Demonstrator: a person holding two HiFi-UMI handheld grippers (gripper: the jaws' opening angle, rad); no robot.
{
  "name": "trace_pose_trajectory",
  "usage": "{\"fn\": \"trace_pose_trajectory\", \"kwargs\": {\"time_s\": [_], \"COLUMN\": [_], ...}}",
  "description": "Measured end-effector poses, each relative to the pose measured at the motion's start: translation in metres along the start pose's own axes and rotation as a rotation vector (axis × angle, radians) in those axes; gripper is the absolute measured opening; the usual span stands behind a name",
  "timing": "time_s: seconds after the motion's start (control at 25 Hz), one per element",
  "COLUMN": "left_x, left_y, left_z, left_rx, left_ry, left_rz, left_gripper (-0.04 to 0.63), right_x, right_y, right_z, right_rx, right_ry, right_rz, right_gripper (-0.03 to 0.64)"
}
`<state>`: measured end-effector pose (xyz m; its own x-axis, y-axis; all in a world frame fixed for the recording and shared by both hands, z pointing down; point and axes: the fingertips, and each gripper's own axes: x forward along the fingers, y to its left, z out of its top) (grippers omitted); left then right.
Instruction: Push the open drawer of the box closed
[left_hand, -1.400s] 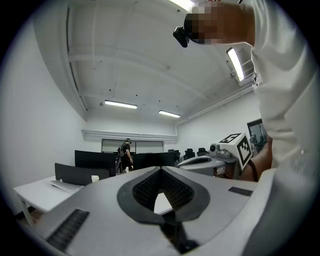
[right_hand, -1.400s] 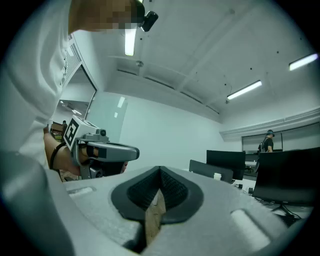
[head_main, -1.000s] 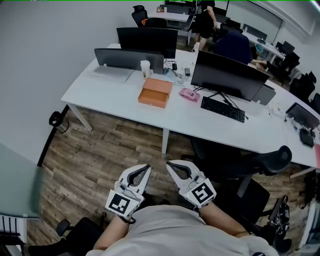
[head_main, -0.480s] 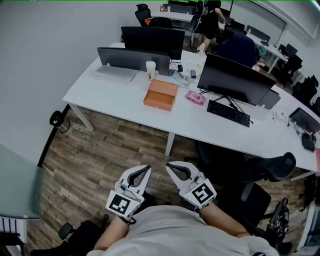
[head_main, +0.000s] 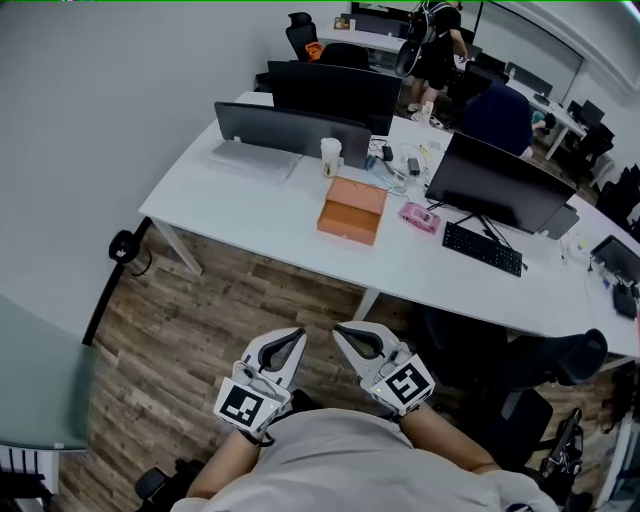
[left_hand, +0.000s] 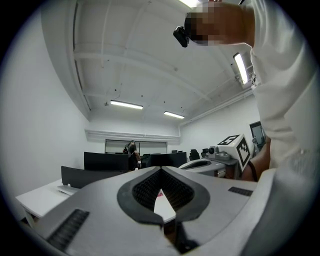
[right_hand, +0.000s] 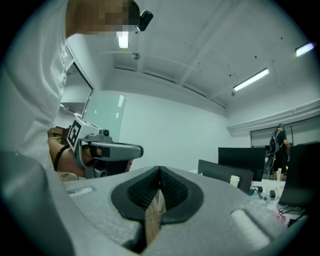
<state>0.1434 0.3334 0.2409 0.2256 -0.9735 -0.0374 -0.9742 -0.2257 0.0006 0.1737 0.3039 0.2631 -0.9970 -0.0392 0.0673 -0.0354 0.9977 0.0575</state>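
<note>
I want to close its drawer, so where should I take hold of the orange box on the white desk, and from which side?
Probably the near front face of the orange box, approached from the near edge of the white desk. The box lies flat and broad, that face turned toward you, so pressing with shut jaws beats pinching.
</note>
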Motion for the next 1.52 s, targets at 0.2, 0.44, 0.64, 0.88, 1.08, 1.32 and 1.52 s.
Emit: {"fn": "trace_pose_trajectory", "kwargs": {"time_s": [0.2,0.44,0.64,0.88,1.08,1.32,1.52], "left_x": [-0.015,-0.032,-0.031,-0.019,0.006,0.055,0.114], "left_y": [0.043,0.077,0.095,0.115,0.134,0.153,0.176], "left_z": [-0.001,-0.009,-0.012,-0.019,-0.022,-0.031,-0.037], "left_rx": [-0.001,-0.029,-0.038,-0.032,-0.036,-0.044,-0.044], "left_ry": [0.011,0.031,0.039,0.054,0.07,0.065,0.076], "left_rz": [-0.005,0.029,0.06,0.088,0.102,0.084,0.051], "left_gripper": [-0.002,-0.002,-0.002,-0.002,-0.002,-0.002,-0.002], "right_x": [0.048,0.08,0.098,0.115,0.128,0.136,0.146], "right_y": [0.006,0.013,0.012,-0.009,-0.041,-0.096,-0.151], "right_z": [0.008,0.002,0.003,-0.006,-0.011,-0.026,-0.028], "right_rx": [0.011,0.01,0.033,0.05,0.044,0.043,0.065], "right_ry": [-0.018,0.001,-0.013,-0.018,-0.022,-0.008,-0.007], "right_rz": [0.003,0.028,0.06,0.084,0.086,0.067,0.044], "right_gripper": [0.003,0.002,0.002,0.002,0.002,0.003,0.003]}}
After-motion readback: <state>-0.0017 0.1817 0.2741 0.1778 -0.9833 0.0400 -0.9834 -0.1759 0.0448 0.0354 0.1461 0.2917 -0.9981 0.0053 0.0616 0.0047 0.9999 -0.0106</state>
